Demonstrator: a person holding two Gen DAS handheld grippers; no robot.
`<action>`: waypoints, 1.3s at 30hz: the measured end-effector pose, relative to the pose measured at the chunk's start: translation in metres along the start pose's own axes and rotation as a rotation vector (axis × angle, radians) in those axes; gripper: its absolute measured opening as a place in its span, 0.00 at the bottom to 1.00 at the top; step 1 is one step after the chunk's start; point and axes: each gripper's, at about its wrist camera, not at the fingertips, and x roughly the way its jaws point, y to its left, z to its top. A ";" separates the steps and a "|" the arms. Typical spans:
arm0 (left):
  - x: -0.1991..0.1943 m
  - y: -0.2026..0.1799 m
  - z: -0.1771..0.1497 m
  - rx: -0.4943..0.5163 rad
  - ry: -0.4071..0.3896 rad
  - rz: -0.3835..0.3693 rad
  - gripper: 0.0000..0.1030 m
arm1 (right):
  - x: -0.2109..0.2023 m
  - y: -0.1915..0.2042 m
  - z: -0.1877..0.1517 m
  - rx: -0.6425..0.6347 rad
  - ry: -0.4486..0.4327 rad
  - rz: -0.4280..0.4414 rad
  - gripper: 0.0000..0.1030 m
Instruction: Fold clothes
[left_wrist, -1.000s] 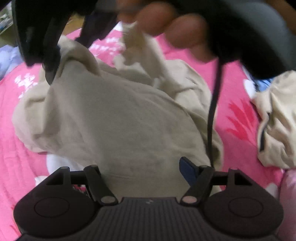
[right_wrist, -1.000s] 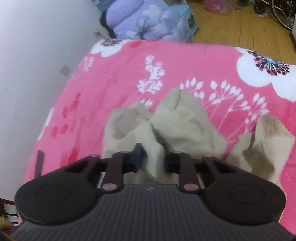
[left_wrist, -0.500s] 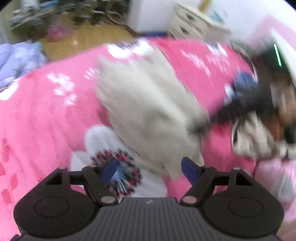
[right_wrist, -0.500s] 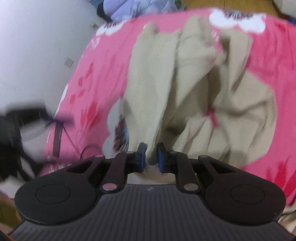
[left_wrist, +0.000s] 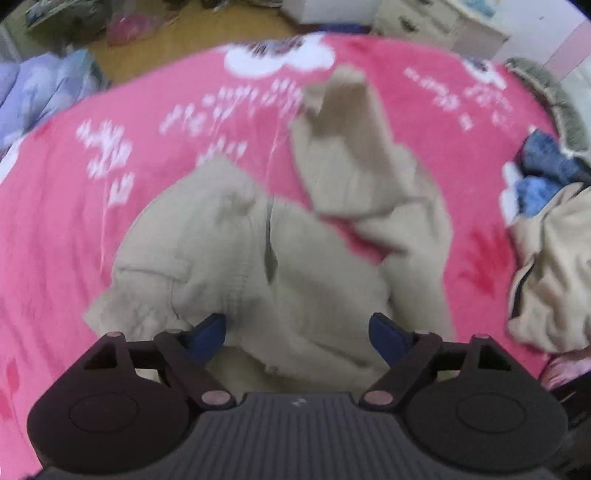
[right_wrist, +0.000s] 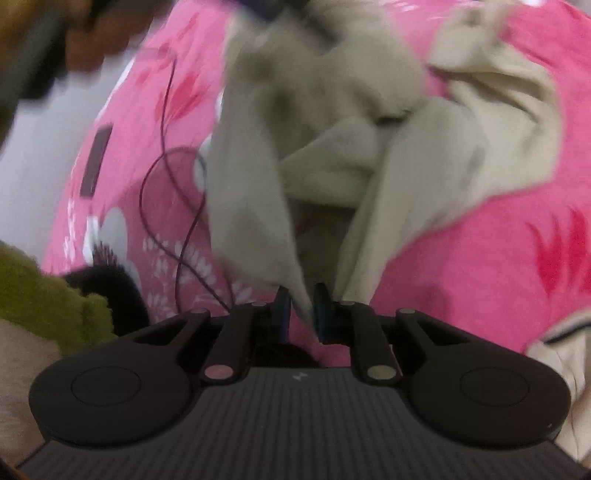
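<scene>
Right hand-held gripper (right_wrist: 302, 312) pinches beige garment (right_wrist: 332, 147); left hand-held gripper (left_wrist: 297, 332) wide apart, over it.

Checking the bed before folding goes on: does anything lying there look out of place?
Yes. A thin dark cable loops across the pink blanket beside the beige garment, close enough to snag. A second beige garment lies crumpled at the bed's right edge.

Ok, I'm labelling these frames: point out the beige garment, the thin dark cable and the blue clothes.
beige garment (left_wrist: 295, 273), left wrist view, middle of its body.
thin dark cable (right_wrist: 147, 184), right wrist view, its loop on the pink blanket.
blue clothes (left_wrist: 543, 173), left wrist view, centre of the pile.
</scene>
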 end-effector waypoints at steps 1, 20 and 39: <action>0.002 0.003 -0.009 -0.023 0.016 -0.005 0.83 | -0.008 -0.006 0.004 0.020 -0.019 0.009 0.14; -0.054 0.064 -0.124 -0.367 -0.063 0.026 0.83 | 0.010 0.050 0.176 -0.266 -0.175 -0.024 0.82; 0.070 0.160 -0.107 -0.519 -0.126 -0.198 0.87 | 0.063 0.022 0.176 -0.021 -0.280 -0.378 0.19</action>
